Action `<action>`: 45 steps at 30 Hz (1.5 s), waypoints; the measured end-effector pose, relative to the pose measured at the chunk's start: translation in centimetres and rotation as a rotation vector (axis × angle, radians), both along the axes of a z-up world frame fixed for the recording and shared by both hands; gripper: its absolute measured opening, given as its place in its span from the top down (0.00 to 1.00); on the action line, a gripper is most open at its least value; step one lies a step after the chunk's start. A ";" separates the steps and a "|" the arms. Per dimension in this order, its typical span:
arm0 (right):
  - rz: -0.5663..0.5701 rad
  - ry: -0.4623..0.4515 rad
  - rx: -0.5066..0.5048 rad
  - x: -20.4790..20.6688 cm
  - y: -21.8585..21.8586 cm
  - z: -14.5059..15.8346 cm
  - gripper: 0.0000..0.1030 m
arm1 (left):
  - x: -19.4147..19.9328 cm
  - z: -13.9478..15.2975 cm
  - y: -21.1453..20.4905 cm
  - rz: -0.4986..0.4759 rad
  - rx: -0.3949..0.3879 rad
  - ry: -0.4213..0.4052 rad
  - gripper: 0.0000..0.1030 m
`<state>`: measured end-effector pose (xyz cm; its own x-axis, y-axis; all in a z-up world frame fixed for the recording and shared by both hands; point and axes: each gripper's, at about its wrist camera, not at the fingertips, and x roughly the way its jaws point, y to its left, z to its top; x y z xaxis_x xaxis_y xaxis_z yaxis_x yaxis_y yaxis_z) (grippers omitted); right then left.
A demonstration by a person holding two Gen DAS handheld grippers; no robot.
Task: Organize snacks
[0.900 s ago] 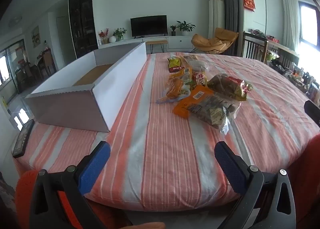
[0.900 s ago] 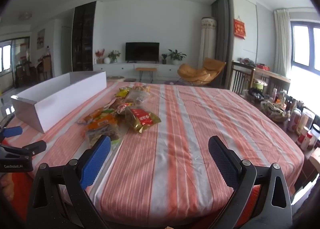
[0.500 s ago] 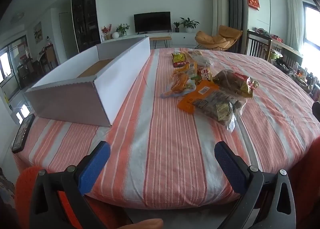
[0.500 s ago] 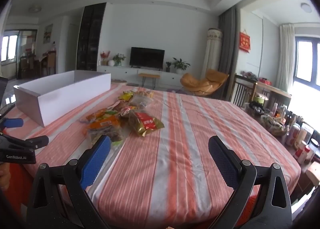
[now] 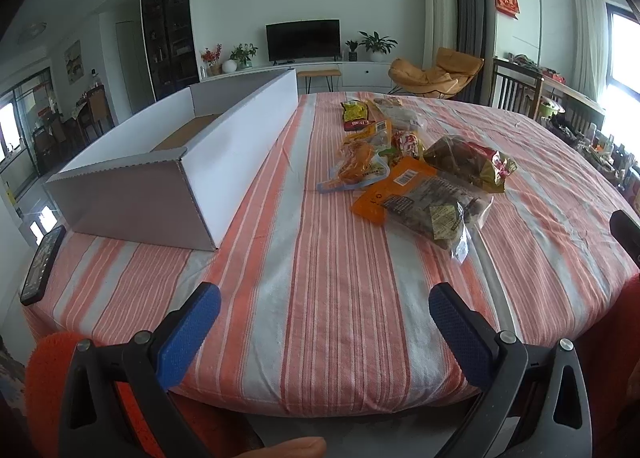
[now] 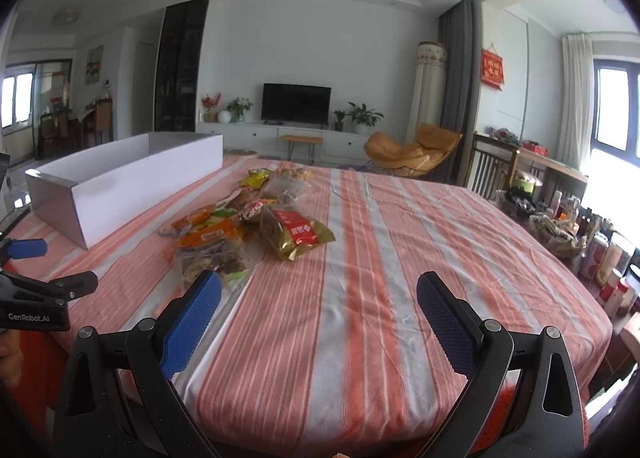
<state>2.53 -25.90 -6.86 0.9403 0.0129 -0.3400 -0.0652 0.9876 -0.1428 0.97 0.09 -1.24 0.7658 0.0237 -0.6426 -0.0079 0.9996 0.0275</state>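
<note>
Several snack bags lie in a pile point(image 5: 404, 162) on the striped tablecloth, right of a long white cardboard box point(image 5: 224, 146). The nearest is an orange-and-clear bag point(image 5: 424, 202); a gold-and-red bag point(image 5: 472, 162) lies beside it. The pile point(image 6: 248, 222) and the box point(image 6: 120, 174) also show in the right wrist view. My left gripper point(image 5: 324, 310) is open and empty over the table's near edge. My right gripper point(image 6: 318, 300) is open and empty, with the orange bag point(image 6: 208, 246) just past its left finger.
A black phone point(image 5: 42, 262) lies at the table's left edge beside the box. The left gripper's body point(image 6: 36, 290) shows at the left of the right wrist view. A side table with bottles and a basket point(image 6: 560, 234) stands to the right. Chairs stand beyond the table.
Both grippers have moved a little forward and higher over the table, so the box and snack pile look closer. Both stay open and empty.
</note>
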 end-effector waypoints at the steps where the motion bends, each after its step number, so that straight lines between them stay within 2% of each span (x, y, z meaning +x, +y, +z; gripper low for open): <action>1: -0.001 -0.001 0.002 0.0 0.0 0.0 0.03 | 0.0 0.0 0.0 0.000 0.001 -0.002 0.00; 11: -0.023 0.011 0.020 0.4 -0.7 -0.2 0.04 | -0.1 -0.1 -0.6 -0.017 0.037 -0.016 0.00; 45: -0.026 0.049 0.005 1.0 -0.4 -0.9 0.04 | 0.0 -0.5 -1.1 -0.043 0.050 -0.009 0.00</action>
